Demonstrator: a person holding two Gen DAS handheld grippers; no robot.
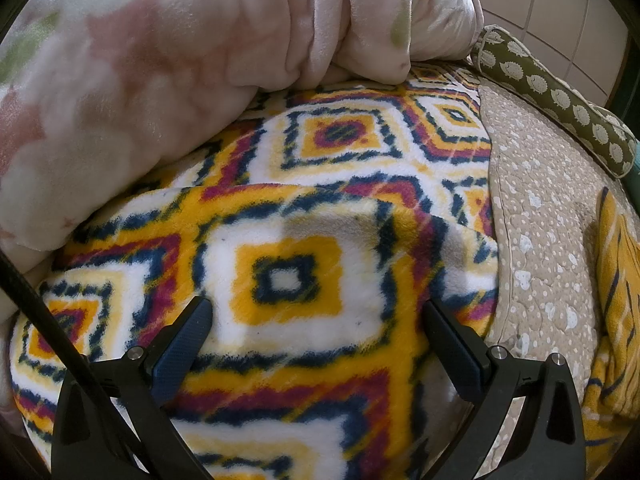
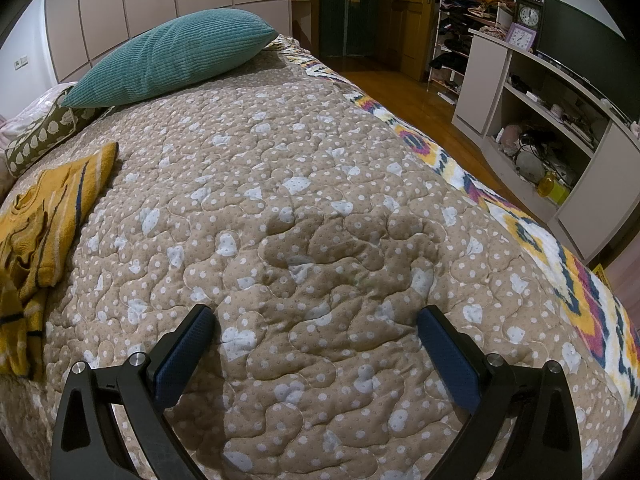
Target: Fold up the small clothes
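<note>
Right wrist view: crumpled yellow garment (image 2: pixel 44 216) lengthwise toward the teal pillow (image 2: pixel 172 56).

No legible text, label or brand appears in either view. The only signs are two clock faces on the shelf unit in the right wrist view: a dark ornate clock (image 2: pixel 529 14) and a purple square clock (image 2: pixel 521 37), their numerals too small to read.
</note>
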